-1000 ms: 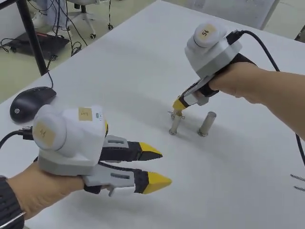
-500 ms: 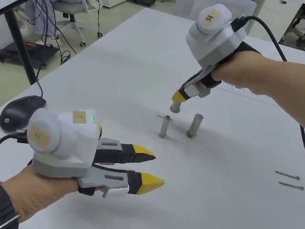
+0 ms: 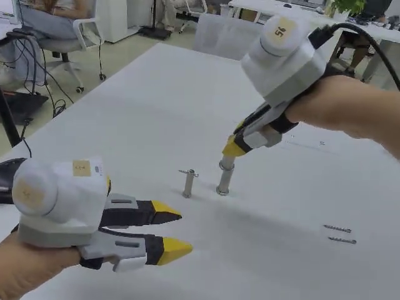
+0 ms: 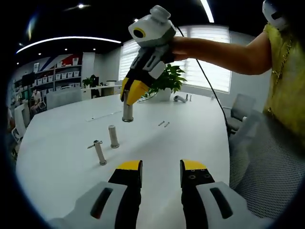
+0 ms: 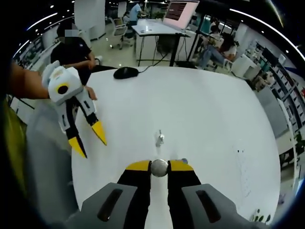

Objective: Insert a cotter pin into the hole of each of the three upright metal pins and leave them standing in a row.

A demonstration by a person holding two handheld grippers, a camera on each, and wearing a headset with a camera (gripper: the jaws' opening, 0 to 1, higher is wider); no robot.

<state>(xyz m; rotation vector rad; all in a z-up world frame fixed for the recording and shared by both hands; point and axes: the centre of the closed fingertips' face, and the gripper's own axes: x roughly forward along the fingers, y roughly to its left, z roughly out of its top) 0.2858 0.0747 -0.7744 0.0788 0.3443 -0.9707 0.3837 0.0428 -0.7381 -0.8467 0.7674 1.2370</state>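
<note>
Partly, the right claw [image 3: 232, 149] hides the metal pin [image 4: 127, 114] it grips.

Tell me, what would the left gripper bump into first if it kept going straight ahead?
Probably the two loose cotter pins lying on the table. The open left gripper points past the standing metal pins, but depth is hard to judge.

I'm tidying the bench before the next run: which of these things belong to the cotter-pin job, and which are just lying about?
Job: metal pin held in the right gripper; bare upright pin; cottered pin; two loose cotter pins.
Lying about: computer mouse.
</note>
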